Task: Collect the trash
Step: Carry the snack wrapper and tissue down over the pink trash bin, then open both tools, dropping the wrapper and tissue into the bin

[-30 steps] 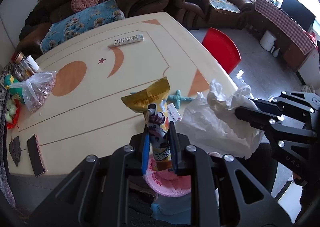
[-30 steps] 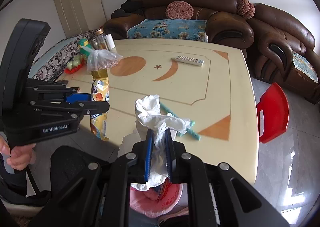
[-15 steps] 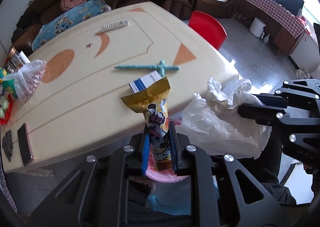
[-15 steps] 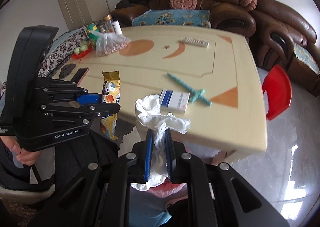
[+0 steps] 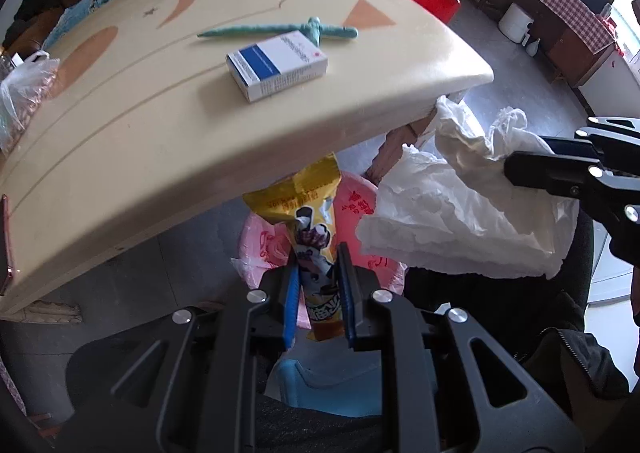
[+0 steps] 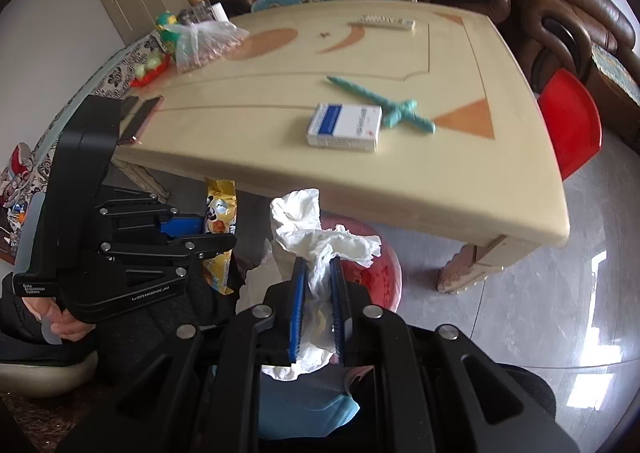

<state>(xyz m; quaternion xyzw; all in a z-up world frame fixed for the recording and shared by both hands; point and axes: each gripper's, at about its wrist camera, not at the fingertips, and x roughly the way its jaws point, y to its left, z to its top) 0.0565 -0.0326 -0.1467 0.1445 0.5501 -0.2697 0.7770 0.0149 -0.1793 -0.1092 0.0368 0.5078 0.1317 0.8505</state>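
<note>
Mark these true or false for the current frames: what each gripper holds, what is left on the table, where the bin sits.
1. The left gripper is shut on a yellow snack wrapper. True.
2. The right gripper is open and holds nothing. False: it is shut on crumpled white tissue paper.
3. A blue-and-white cardboard box lies on the cream table. True.
4. The teal stick toy is in the pink-lined bin. False: it lies on the table, beside the box.
5. The bin sits below the table edge. True.
</note>
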